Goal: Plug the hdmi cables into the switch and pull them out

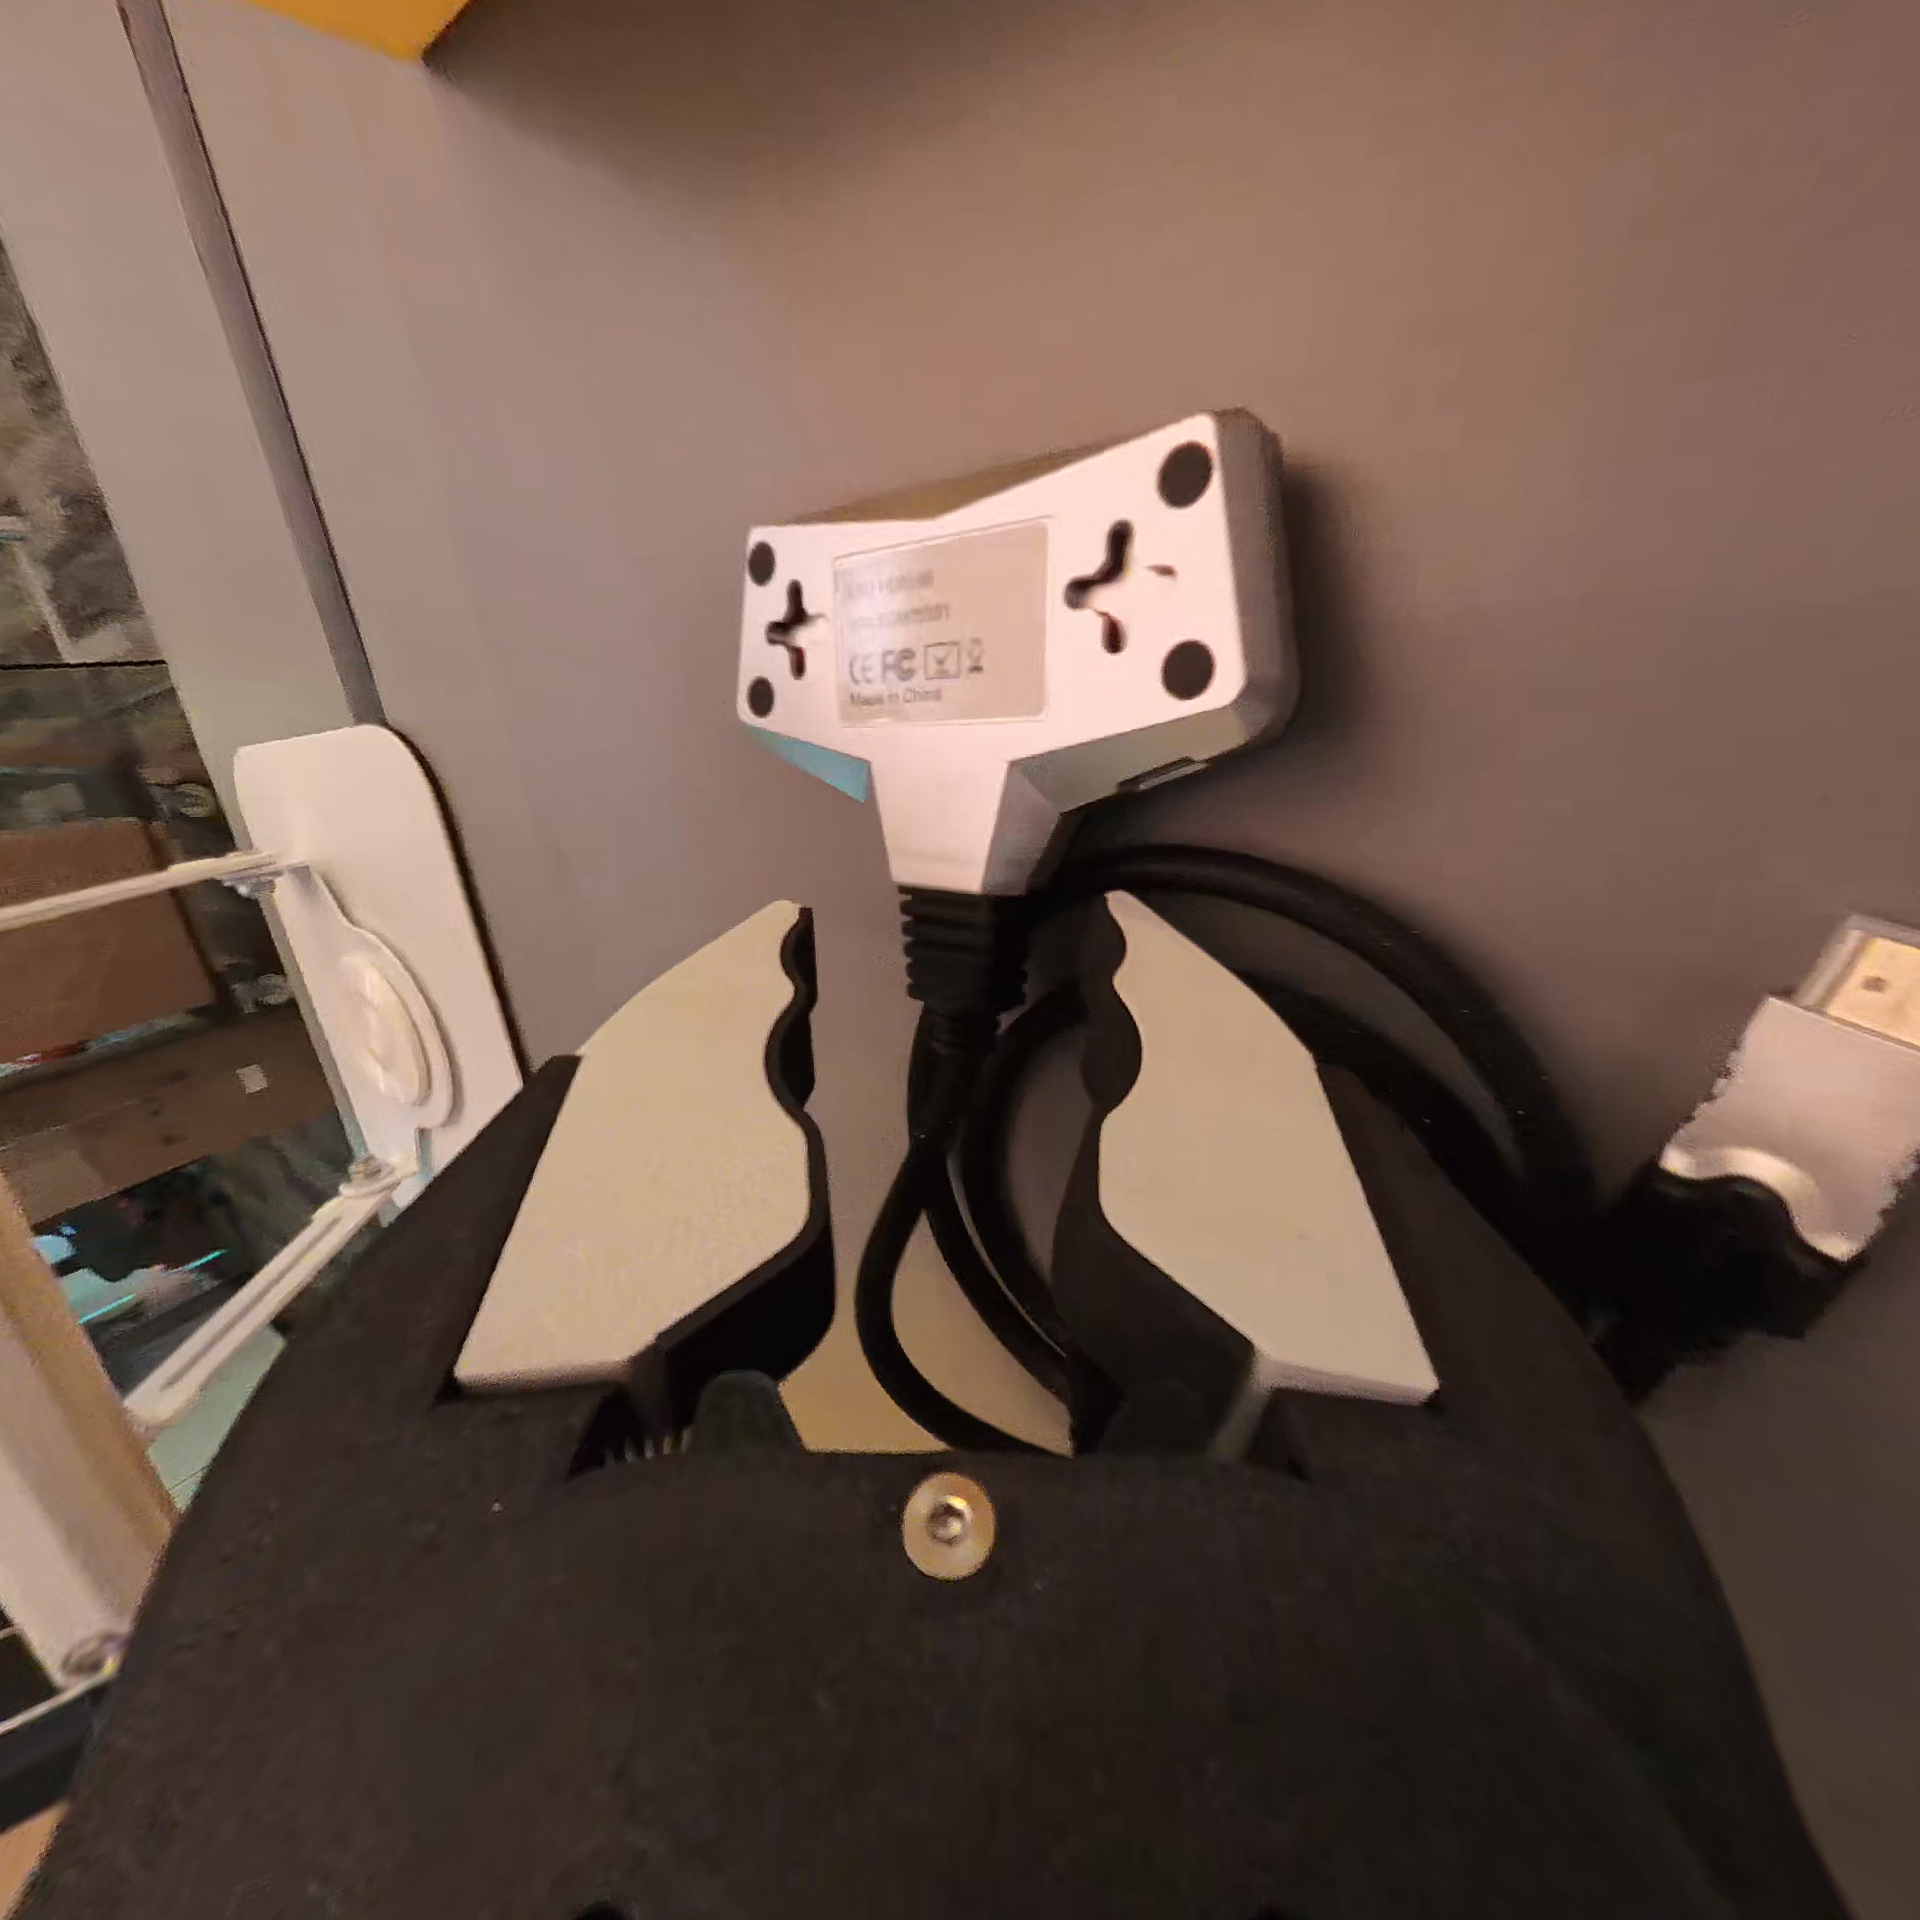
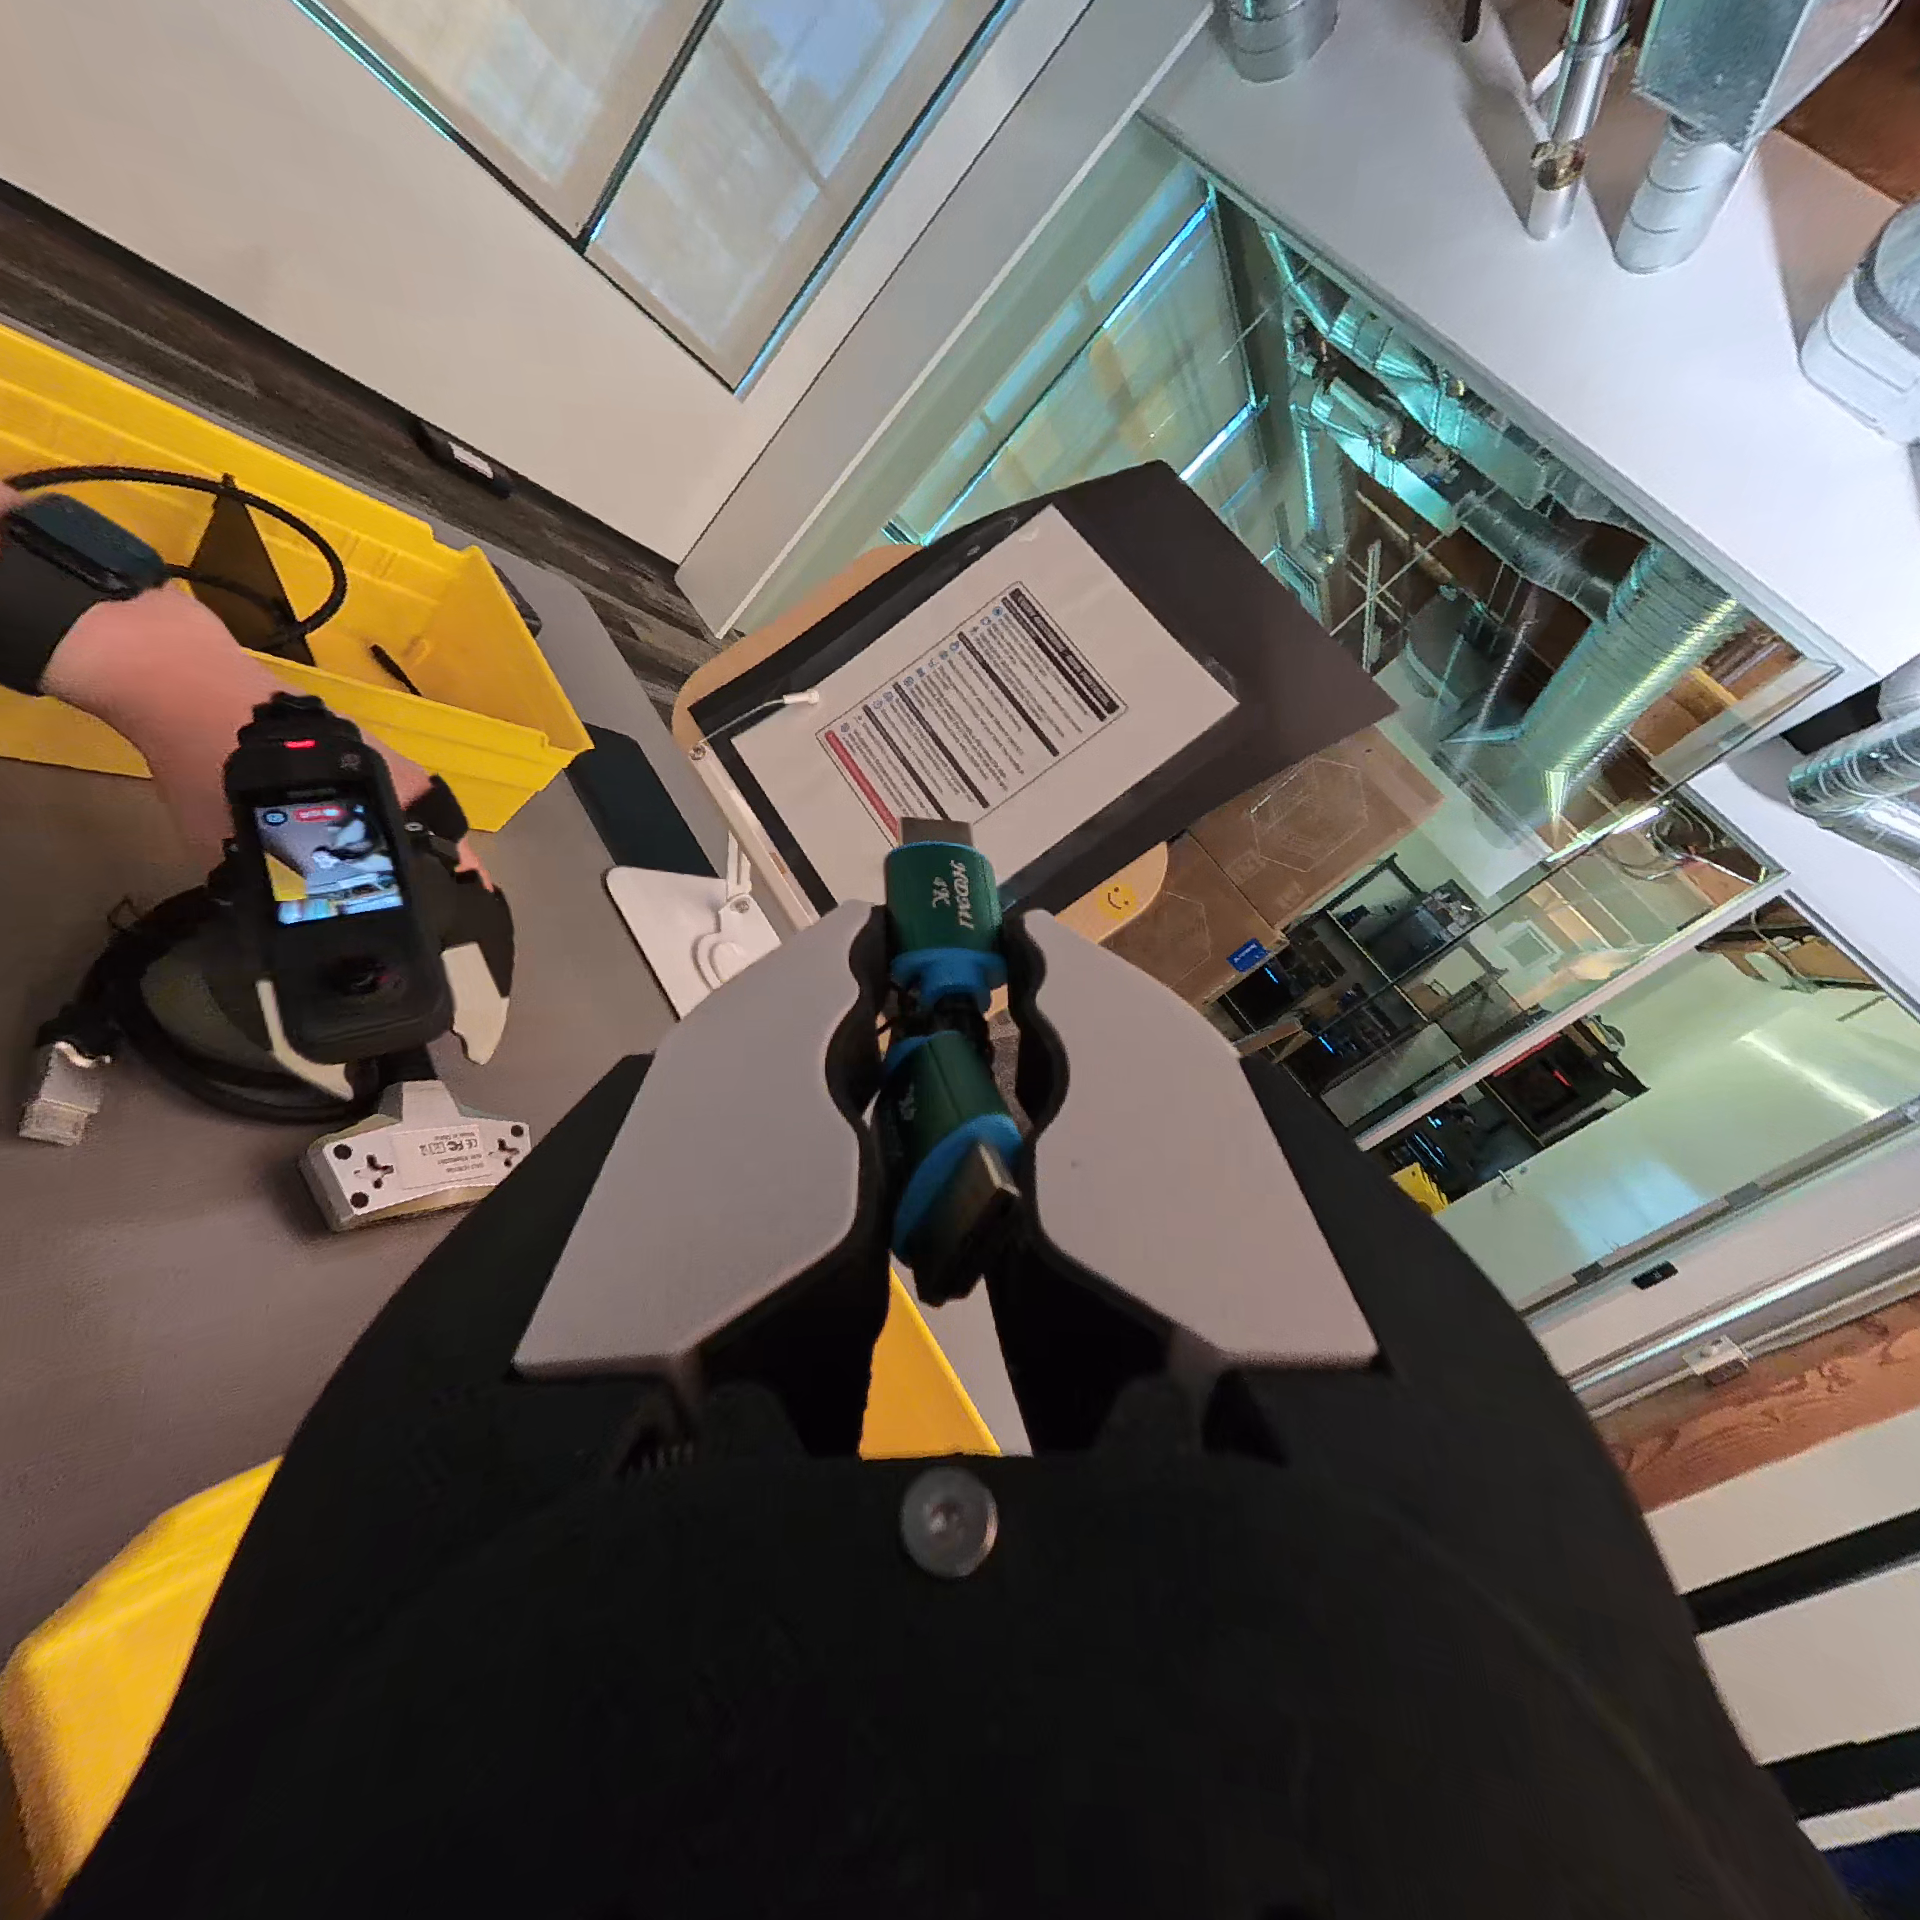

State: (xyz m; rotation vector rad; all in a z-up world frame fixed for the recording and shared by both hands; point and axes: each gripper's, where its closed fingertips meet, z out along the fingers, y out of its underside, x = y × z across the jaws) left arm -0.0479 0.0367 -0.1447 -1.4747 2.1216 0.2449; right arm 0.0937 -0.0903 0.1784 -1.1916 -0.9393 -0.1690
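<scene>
The silver-white HDMI switch [image 1: 1013,623] lies bottom up on the grey table, just ahead of my left gripper [image 1: 956,925]. The left gripper is open, and the switch's own black cable [image 1: 935,997] runs loosely between its fingers. A silver HDMI plug [image 1: 1787,1091] lies to the right. My right gripper [image 2: 943,920] is shut on a green HDMI plug with blue collars [image 2: 940,883], held in the air pointing forward. A second green plug [image 2: 956,1174] hangs between the fingers, pointing back. The right wrist view also shows the switch [image 2: 416,1153], the silver plug [image 2: 62,1091] and the left gripper [image 2: 312,935].
A yellow bin [image 2: 436,644] stands behind the left gripper, and another yellow bin [image 2: 83,1662] lies near the right one. A sign holder with a white base [image 2: 686,914] stands at the table's edge; the base also shows in the left wrist view [image 1: 343,935]. A person's hand [image 2: 156,665] holds the left gripper. Some 35 centimeters of space lies between my two pairs of fingers.
</scene>
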